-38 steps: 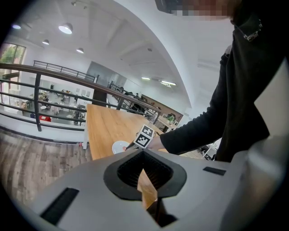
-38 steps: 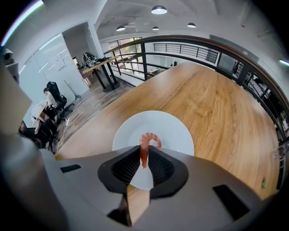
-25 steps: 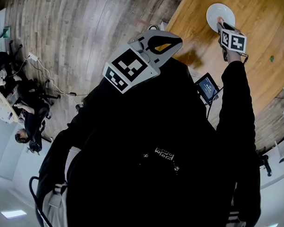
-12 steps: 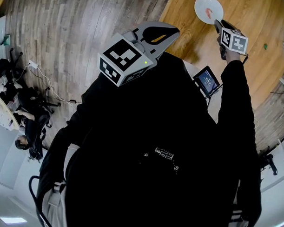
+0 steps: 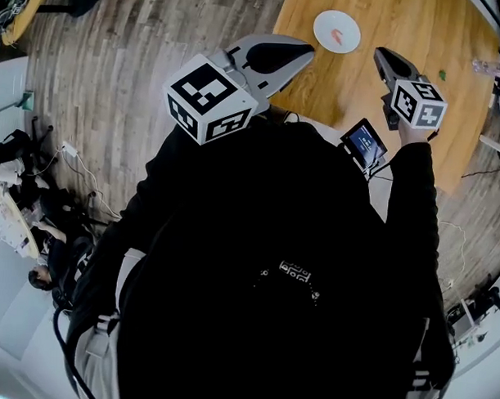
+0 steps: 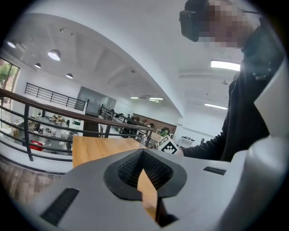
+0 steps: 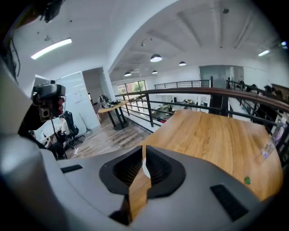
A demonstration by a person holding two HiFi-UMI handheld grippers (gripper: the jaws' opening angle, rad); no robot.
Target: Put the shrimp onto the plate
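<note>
A white plate (image 5: 331, 26) lies near the left edge of the wooden table (image 5: 420, 29), with a pink shrimp (image 5: 346, 37) lying on it. My right gripper (image 5: 379, 53) hangs in the air to the right of the plate, apart from it. Its jaws have just been closing and now stand shut with nothing between them (image 7: 143, 149); a sliver of the plate (image 7: 145, 169) shows behind them. My left gripper (image 5: 307, 48) is raised to the left of the plate over the table edge, shut and empty (image 6: 143, 154).
A small green thing (image 5: 442, 75) and a clear bottle (image 5: 485, 67) sit at the table's right side. A small screen (image 5: 366, 146) hangs at the person's chest. Wooden floor with cables (image 5: 79, 160) lies left. A dark railing (image 7: 189, 92) runs behind the table.
The right gripper has drawn back and up from the plate and closed. The shrimp, not seen a second ago, lies on the plate. The left gripper has risen a little.
</note>
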